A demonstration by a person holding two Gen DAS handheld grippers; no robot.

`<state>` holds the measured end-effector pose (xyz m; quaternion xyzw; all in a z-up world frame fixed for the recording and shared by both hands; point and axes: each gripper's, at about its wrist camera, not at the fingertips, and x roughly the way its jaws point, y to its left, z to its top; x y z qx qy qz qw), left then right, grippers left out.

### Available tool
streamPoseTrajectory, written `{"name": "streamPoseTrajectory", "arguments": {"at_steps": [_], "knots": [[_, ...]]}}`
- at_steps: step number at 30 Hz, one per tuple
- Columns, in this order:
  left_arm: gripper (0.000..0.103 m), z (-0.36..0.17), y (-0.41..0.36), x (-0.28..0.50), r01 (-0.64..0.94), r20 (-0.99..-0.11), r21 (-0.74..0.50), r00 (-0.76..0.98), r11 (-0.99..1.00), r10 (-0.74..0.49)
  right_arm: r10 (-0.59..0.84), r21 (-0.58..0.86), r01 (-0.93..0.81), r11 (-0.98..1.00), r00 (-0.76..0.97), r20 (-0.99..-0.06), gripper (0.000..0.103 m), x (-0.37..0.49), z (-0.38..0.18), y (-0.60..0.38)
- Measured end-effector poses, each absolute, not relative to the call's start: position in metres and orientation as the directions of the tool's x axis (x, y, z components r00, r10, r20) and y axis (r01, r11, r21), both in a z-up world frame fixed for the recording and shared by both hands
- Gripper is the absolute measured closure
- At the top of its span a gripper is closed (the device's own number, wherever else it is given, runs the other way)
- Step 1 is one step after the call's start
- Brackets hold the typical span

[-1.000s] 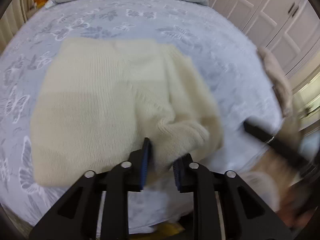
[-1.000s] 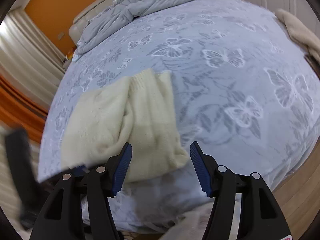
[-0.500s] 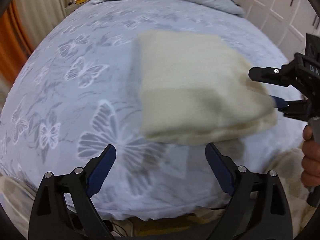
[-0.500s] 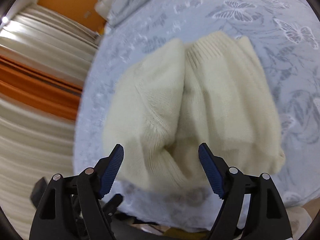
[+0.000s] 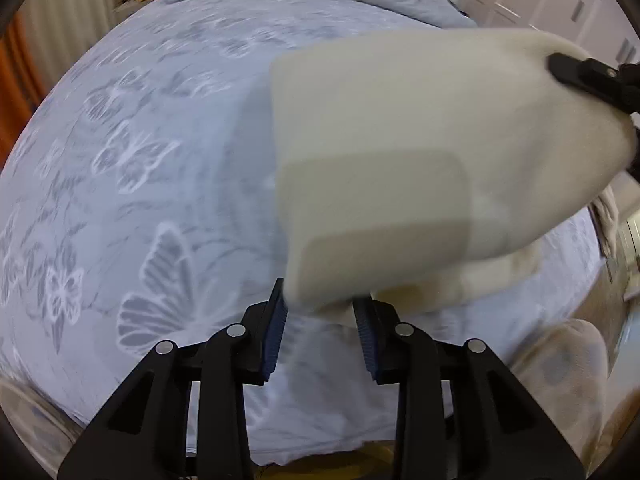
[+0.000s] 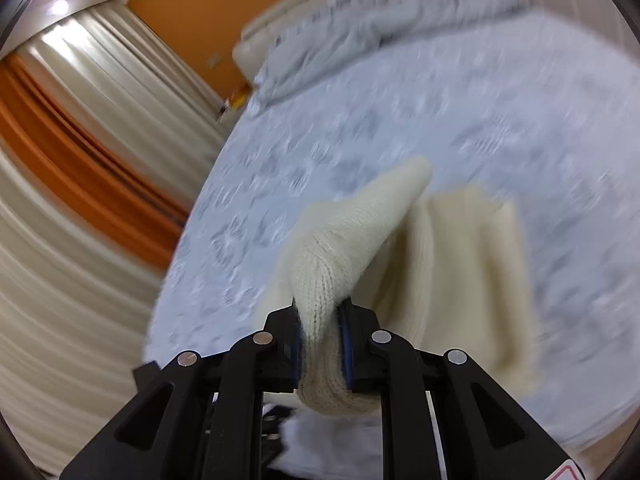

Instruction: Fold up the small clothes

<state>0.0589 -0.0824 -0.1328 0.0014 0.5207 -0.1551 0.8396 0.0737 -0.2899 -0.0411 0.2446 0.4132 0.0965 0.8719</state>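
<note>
A folded cream knit sweater [image 5: 420, 152] is lifted off the bed, blurred by motion. My left gripper [image 5: 320, 320] is closed on its near lower corner, blue pads on either side of the fabric. My right gripper [image 6: 322, 344] is shut on a bunched edge of the same sweater [image 6: 440, 260], whose folded body hangs beyond the fingers above the bed. The right gripper also shows in the left wrist view [image 5: 592, 80] at the sweater's far right corner.
The bed [image 5: 140, 160] has a pale blue sheet with butterfly print. A grey duvet [image 6: 380, 20] is heaped at the headboard. Curtains [image 6: 80, 160] hang at the bed's side. White wardrobe doors [image 5: 560, 0] and a beige garment [image 5: 608, 216] are at the right.
Both grippers were open half a second ago with the sweater lying on the bed. Both have closed on the sweater and lifted it off the sheet.
</note>
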Motion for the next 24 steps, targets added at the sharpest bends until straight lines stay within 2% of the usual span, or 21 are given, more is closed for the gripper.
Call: {"name": "streamPoseTrajectory", "arguments": {"at_steps": [3, 5, 6, 7, 9, 13, 18, 21, 24], "knots": [[0.071, -0.145, -0.103, 0.059, 0.288, -0.893, -0.129, 0.382, 0.949, -0.238, 0.227, 0.377, 0.174, 0.91, 0.552, -0.802, 0.088, 0.072, -0.087, -0.326], [0.071, -0.161, -0.111, 0.062, 0.28, -0.912, -0.117, 0.35, 0.953, -0.214, 0.253, 0.382, 0.279, 0.881, 0.402, -0.88, 0.088, 0.079, -0.149, -0.346], [0.071, -0.169, -0.115, 0.062, 0.275, -0.922, -0.108, 0.332, 0.955, -0.2, 0.295, 0.427, 0.312, 0.849, 0.39, -0.872, 0.088, 0.076, -0.166, -0.353], [0.071, -0.17, -0.117, 0.061, 0.272, -0.925, -0.093, 0.332, 0.958, -0.184, 0.335, 0.485, 0.321, 0.813, 0.423, -0.842, 0.086, 0.069, -0.164, -0.36], [0.069, -0.167, -0.118, 0.057, 0.278, -0.921, -0.061, 0.355, 0.959, -0.162, 0.333, 0.507, 0.302, 0.808, 0.476, -0.814, 0.077, 0.063, -0.144, -0.362], [0.067, -0.159, -0.11, 0.056, 0.263, -0.917, -0.059, 0.367, 0.963, -0.157, 0.259, 0.469, 0.28, 0.837, 0.553, -0.792, 0.077, 0.037, -0.105, -0.362], [0.052, -0.149, -0.087, 0.051, 0.196, -0.901, -0.092, 0.401, 0.976, -0.166, 0.302, 0.494, 0.25, 0.833, 0.541, -0.785, 0.076, 0.022, -0.097, -0.342], [0.051, -0.152, -0.081, 0.048, 0.198, -0.905, -0.075, 0.398, 0.977, -0.15, 0.382, 0.515, 0.154, 0.843, 0.503, -0.776, 0.076, 0.016, -0.104, -0.304], [0.052, -0.147, -0.077, 0.045, 0.194, -0.9, -0.11, 0.396, 0.975, -0.181, 0.322, 0.438, 0.145, 0.887, 0.487, -0.812, 0.076, 0.022, -0.108, -0.287]]}}
